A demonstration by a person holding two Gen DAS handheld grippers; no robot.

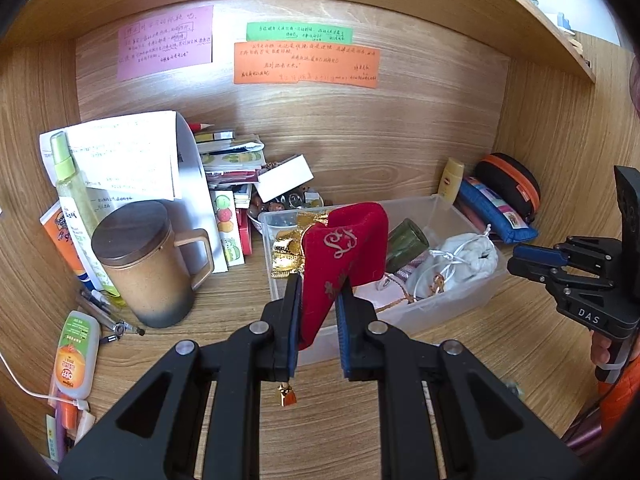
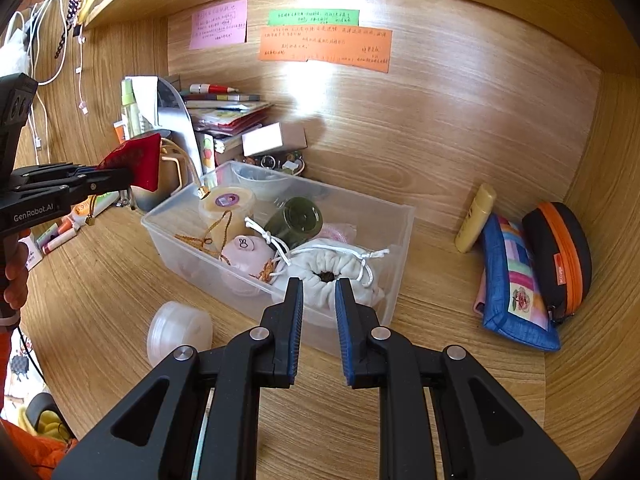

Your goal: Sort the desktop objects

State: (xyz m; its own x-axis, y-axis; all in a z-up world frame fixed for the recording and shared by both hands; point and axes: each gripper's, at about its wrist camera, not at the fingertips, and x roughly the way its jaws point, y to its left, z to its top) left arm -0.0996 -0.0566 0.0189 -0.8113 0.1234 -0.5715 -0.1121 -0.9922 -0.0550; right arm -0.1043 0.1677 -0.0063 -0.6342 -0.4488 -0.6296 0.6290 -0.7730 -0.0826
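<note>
The left gripper point(image 1: 318, 312) holds the red pouch point(image 1: 344, 256) by 1 end, its length pointing toward the clear bin point(image 1: 460, 304) just ahead. The right gripper point(image 2: 318, 312) is closed, empty.

The left gripper point(image 1: 318, 304) was clamped on a red pouch point(image 1: 342, 248), held up. The right gripper point(image 2: 318, 304) was closed and empty, tilted downward. A hand point(image 2: 14, 276) gripped the left handle.
</note>
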